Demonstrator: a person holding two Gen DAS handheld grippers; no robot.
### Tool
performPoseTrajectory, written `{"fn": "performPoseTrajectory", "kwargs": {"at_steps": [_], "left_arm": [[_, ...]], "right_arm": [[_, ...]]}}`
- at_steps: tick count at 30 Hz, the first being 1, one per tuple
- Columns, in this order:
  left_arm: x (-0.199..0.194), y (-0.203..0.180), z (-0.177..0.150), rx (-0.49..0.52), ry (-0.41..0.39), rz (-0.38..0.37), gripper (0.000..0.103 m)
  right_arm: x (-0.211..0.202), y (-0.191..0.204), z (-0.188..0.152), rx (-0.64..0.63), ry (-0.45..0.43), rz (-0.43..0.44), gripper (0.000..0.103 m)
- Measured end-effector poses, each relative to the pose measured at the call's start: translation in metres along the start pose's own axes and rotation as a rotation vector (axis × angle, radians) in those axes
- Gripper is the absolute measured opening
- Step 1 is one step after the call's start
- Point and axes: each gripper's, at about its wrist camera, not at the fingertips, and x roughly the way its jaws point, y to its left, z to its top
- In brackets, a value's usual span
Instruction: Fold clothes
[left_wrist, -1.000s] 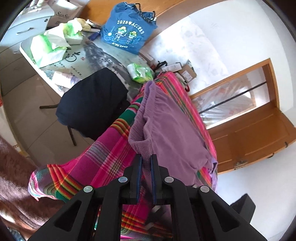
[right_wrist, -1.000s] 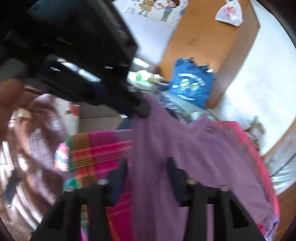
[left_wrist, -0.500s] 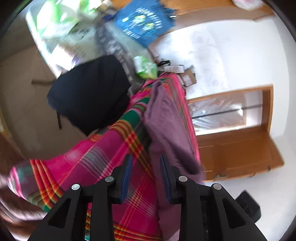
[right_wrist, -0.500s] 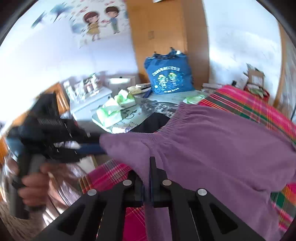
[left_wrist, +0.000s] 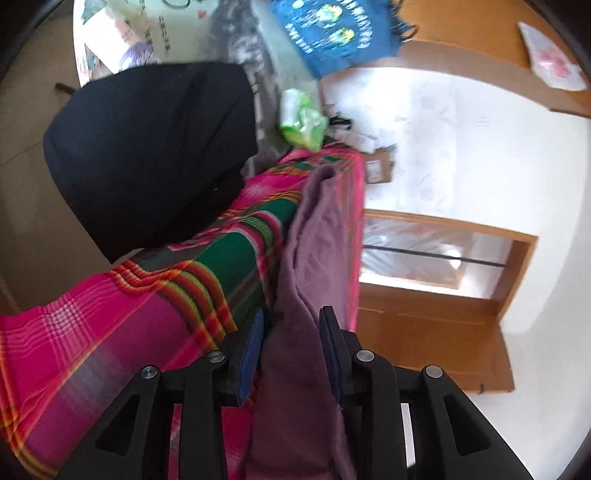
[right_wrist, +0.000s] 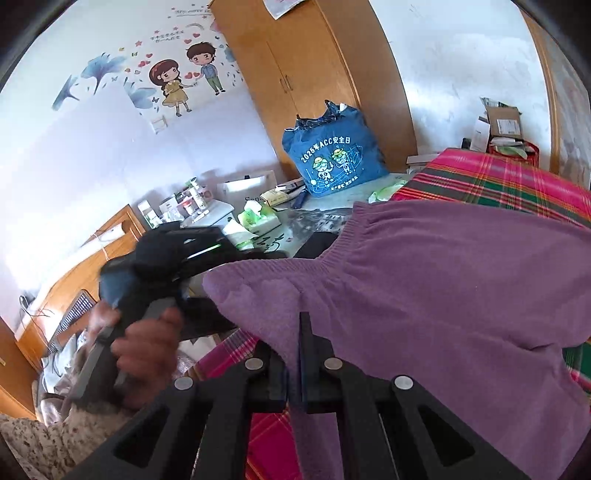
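A purple knit garment (right_wrist: 443, 288) lies spread over a pink, green and orange plaid blanket (right_wrist: 498, 177). My right gripper (right_wrist: 301, 332) is shut on the garment's near edge, which is bunched and lifted a little. In the left wrist view the same purple garment (left_wrist: 317, 236) runs as a long fold between the jaws of my left gripper (left_wrist: 291, 321). Those jaws stand apart, and the blue pads (left_wrist: 251, 343) do not press the cloth. In the right wrist view a hand (right_wrist: 144, 343) holds the left gripper beside the garment's left corner.
A black garment (left_wrist: 155, 147) hangs over a chair by the blanket's edge. Behind it is a table (right_wrist: 314, 218) with tissue packs (right_wrist: 258, 218) and a blue bag (right_wrist: 332, 155). A wooden wardrobe (right_wrist: 314, 74) stands behind, and a wooden window frame (left_wrist: 443, 258) lies past the bed.
My left jaws went from shut to apart, and that gripper rolled and sank along the purple fold. My right jaws closed on the garment's edge and turned level.
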Motion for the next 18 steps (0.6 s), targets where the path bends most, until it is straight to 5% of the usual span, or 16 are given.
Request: {"fn": "performPoseTrajectory", "kwargs": {"at_steps": [4, 8, 18], "left_arm": [[0.016, 0.001, 0.005, -0.016, 0.034, 0.030, 0.031], [0.019, 0.004, 0.010, -0.017, 0.031, 0.040, 0.005], [0.005, 0.008, 0.024, 0.007, -0.012, 0.074, 0.003]], "right_arm": [[0.002, -0.002, 0.000, 0.021, -0.001, 0.018, 0.004], [0.006, -0.004, -0.002, 0.021, 0.008, 0.028, 0.004], [0.026, 0.012, -0.013, -0.017, 0.074, 0.062, 0.004]]}}
